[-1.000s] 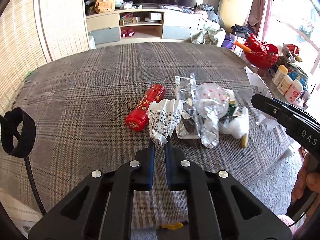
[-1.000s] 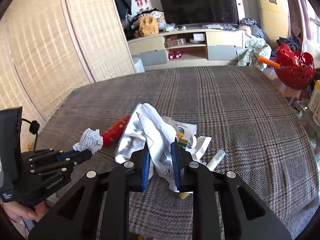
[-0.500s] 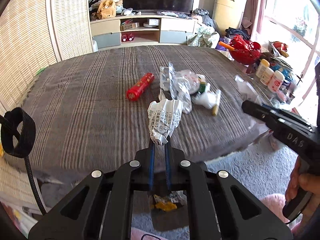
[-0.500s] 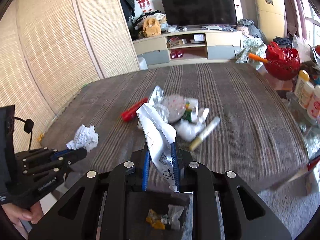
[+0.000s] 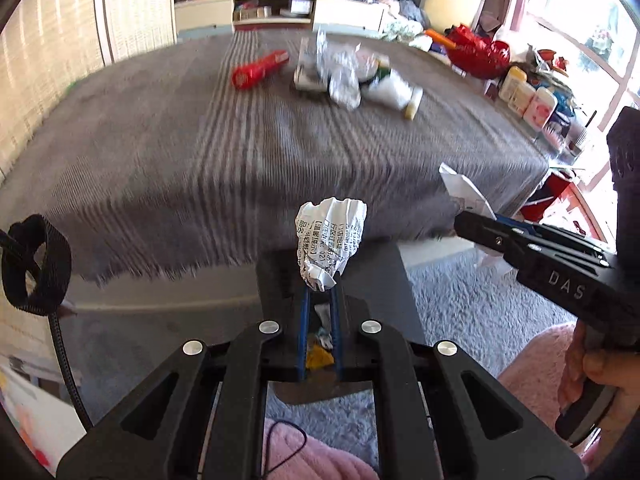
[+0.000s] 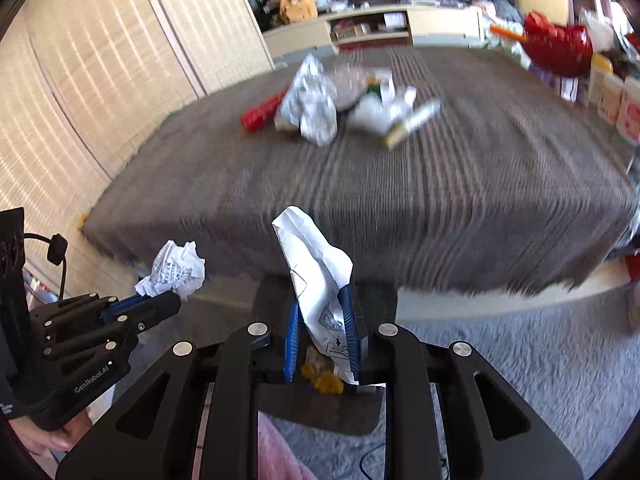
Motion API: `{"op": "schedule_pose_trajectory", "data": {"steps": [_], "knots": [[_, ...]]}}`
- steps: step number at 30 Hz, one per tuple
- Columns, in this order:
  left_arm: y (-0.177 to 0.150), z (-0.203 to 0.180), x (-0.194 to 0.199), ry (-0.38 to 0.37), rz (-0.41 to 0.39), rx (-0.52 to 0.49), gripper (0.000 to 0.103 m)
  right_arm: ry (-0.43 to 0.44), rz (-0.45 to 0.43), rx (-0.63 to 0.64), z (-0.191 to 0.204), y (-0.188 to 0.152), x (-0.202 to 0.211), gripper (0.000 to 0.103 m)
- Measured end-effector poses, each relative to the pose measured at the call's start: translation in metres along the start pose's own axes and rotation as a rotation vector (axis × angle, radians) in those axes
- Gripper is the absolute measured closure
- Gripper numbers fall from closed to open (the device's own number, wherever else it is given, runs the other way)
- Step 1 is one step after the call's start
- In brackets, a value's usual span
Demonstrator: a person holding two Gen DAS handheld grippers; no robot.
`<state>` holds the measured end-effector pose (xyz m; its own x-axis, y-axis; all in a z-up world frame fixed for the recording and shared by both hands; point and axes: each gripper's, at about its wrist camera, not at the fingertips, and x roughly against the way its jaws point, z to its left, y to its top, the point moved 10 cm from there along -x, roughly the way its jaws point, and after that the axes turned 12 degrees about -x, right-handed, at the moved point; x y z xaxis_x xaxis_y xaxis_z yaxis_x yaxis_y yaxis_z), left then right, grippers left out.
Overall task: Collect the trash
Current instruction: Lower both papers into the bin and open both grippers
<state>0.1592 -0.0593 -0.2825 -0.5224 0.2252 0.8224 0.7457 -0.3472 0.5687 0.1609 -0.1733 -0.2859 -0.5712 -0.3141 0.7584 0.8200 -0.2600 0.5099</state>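
Observation:
My left gripper (image 5: 320,292) is shut on a crumpled printed paper ball (image 5: 330,240), held over a dark bin (image 5: 384,264) on the floor in front of the table. In the right wrist view that same paper ball (image 6: 176,268) sticks out of the left gripper (image 6: 172,300) at lower left. My right gripper (image 6: 322,312) is shut on a creased white wrapper (image 6: 316,272), also above the dark bin (image 6: 380,292), which holds yellow scraps (image 6: 324,378). More trash (image 5: 352,72) lies on the plaid tablecloth (image 5: 200,140) farther back, with a red tube (image 5: 258,70).
A red basket (image 5: 476,54) and several plastic bottles (image 5: 528,98) stand at the right past the table. Grey carpet (image 5: 480,312) surrounds the bin, with a pink fuzzy thing (image 5: 304,456) nearest me. A TV cabinet (image 5: 280,10) lines the far wall.
Both grippers have pulled back from the trash pile and sunk past the table's near edge, each still holding its paper. The dark bin now lies beneath them.

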Motion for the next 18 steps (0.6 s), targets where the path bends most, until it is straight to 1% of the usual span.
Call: {"op": "schedule_pose_trajectory", "data": {"steps": [6,8,11,14,16,18], "knots": [[-0.024,-0.004,-0.035,-0.032,0.06,0.023,0.094,0.014,0.083,-0.031,-0.01,-0.03,-0.032,0.082],[-0.034,-0.008,-0.048,-0.06,0.086,0.033,0.094,0.006,0.116,-0.026,-0.016,-0.043,-0.042,0.082],[-0.048,-0.013,-0.061,-0.072,0.117,0.025,0.094,0.001,0.144,-0.036,-0.024,-0.056,-0.052,0.082],[-0.056,-0.016,-0.073,-0.078,0.141,0.026,0.094,0.007,0.166,-0.069,-0.031,-0.062,-0.059,0.082],[-0.059,-0.017,-0.078,-0.082,0.152,0.03,0.094,0.017,0.167,-0.06,-0.029,-0.06,-0.059,0.081],[-0.062,-0.017,-0.083,-0.083,0.161,0.037,0.094,0.01,0.169,-0.043,-0.027,-0.062,-0.061,0.081]]}}
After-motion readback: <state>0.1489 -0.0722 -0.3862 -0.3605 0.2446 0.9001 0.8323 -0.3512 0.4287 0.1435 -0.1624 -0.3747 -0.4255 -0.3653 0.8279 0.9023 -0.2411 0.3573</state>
